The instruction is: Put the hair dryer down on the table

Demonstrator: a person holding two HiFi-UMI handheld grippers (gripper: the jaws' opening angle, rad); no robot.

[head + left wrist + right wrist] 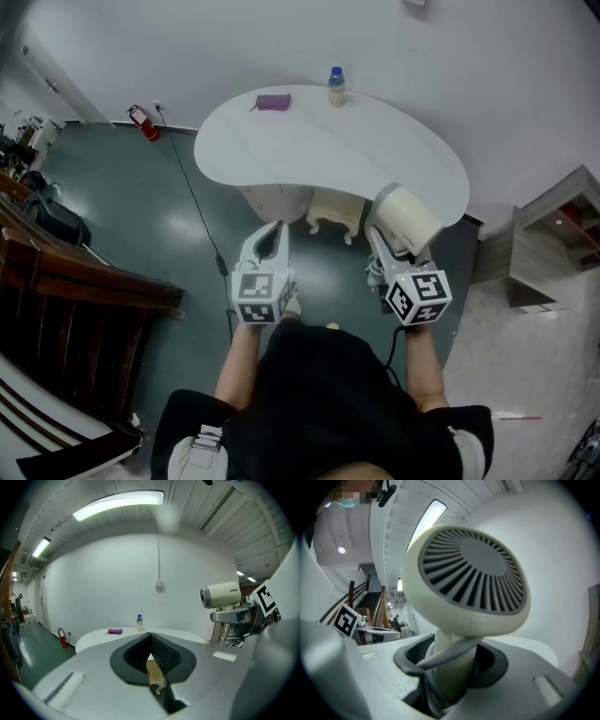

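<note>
A cream hair dryer (pixel 406 219) stands upright in my right gripper (pixel 378 246), just off the near right edge of the white kidney-shaped table (pixel 309 150). In the right gripper view the dryer's grilled rear end (pixel 471 578) fills the frame, and the right gripper (pixel 450 660) is shut on its handle. My left gripper (pixel 279 228) hangs level beside it, over the floor in front of the table. Its jaws meet at the tip with nothing between them (pixel 151 635). From the left gripper view the dryer (pixel 220 595) shows at the right.
A purple pouch (pixel 273 102) and a small bottle (pixel 337 86) sit at the table's far edge. A red fire extinguisher (pixel 143 122) and a black cable (pixel 202 216) are on the green floor at the left. Dark wooden furniture (pixel 84 272) stands far left, a shelf unit (pixel 553 234) at the right.
</note>
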